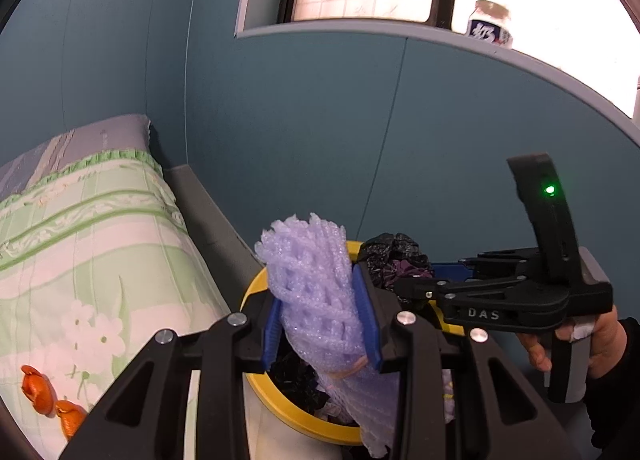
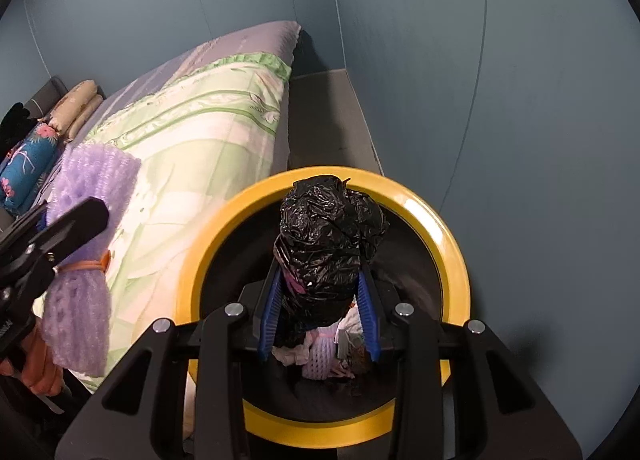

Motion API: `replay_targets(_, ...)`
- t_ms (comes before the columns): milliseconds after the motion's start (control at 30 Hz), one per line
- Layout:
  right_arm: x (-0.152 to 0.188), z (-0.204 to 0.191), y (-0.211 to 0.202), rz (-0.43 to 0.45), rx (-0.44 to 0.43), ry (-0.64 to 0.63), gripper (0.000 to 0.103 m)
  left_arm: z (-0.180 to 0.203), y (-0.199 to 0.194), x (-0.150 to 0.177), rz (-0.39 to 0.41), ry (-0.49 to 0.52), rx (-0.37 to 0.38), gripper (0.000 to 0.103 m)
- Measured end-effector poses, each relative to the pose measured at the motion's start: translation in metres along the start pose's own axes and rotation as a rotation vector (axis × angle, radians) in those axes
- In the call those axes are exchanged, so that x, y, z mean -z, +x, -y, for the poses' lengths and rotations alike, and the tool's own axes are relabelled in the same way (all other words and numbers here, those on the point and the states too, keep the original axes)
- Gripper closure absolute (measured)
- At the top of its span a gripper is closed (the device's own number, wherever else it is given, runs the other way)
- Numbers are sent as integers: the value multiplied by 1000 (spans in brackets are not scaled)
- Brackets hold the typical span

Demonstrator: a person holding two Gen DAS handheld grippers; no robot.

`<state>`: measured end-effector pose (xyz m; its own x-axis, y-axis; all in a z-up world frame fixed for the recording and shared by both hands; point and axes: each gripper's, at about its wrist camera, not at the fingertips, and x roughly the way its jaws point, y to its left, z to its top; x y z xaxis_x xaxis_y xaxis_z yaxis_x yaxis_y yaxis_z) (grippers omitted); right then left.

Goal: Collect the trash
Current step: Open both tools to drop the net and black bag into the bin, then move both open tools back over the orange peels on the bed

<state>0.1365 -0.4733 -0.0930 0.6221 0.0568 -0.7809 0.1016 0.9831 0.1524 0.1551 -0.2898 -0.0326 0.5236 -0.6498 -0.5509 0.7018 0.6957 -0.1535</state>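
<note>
My left gripper (image 1: 323,324) is shut on a roll of lilac foam netting (image 1: 316,284) tied with an orange band, held at the rim of a yellow-rimmed trash bin (image 1: 256,288). In the right wrist view that foam netting (image 2: 86,219) hangs at the far left, over the bed edge. My right gripper (image 2: 320,312) is shut on a crumpled black plastic bag (image 2: 328,236), held over the open bin (image 2: 456,256). Inside the bin lie white scraps and another piece of foam netting (image 2: 318,358). In the left wrist view the right gripper (image 1: 408,280) reaches in from the right with the black bag (image 1: 394,258).
A bed with a green floral quilt (image 2: 192,163) lies left of the bin, with pillows (image 2: 28,163) at its far end. Blue walls close off the corner behind the bin. A grey ledge (image 2: 324,119) runs beside the bed. A bottle (image 1: 490,23) stands on the window sill.
</note>
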Motion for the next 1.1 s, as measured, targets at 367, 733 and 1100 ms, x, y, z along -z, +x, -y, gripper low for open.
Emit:
replay_targets(367,1,14,11,-37,16,34,57,-19,29,11,-74,-76,-8,51)
replay_targets(733,5,13,-17,36,26,47,42,-45,15,11,-52,-152,-34,25)
replay_targets(1100,-2,-67,-53,103,-103,-95,30,-109,-39,28,-14,-196,-195,18)
